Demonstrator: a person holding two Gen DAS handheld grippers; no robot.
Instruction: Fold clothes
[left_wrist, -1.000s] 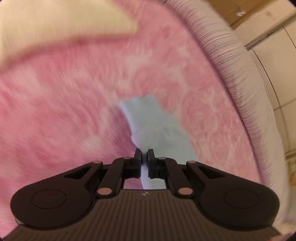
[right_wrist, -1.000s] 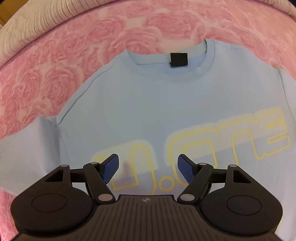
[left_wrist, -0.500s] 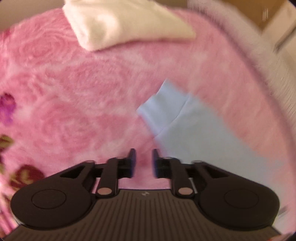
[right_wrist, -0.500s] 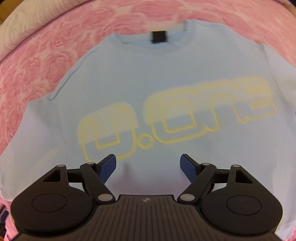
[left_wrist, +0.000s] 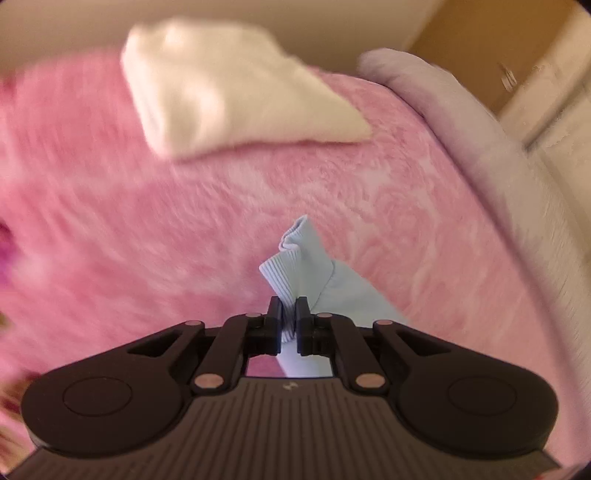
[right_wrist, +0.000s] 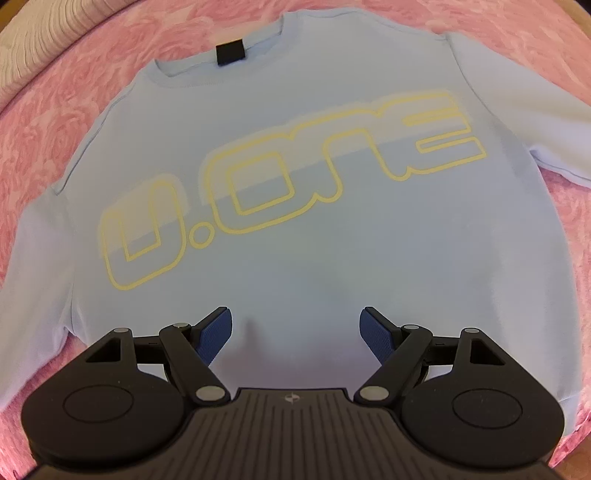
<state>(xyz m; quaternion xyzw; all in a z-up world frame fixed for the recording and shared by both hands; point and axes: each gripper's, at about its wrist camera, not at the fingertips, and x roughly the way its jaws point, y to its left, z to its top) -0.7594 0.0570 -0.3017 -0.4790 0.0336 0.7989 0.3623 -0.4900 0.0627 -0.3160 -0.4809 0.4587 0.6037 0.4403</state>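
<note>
Garments: two, one light blue sweatshirt (right_wrist: 314, 229) spread flat, front up, on the pink blanket (left_wrist: 110, 240), and one folded cream piece (left_wrist: 229, 85) lying farther up the blanket
Sleeve cuff (left_wrist: 291, 258): one, ribbed, bunched and lifted off the blanket
Left gripper (left_wrist: 287, 321): clenched on the cuff
Right gripper (right_wrist: 295, 325): fingers spread wide, hovering over the sweatshirt's lower middle, holding nothing

The sleeve (left_wrist: 314, 273) runs hidden behind the left claw (left_wrist: 287, 317); the blanket (left_wrist: 110, 229) and white cloth (left_wrist: 229, 99) are blurred.
</note>
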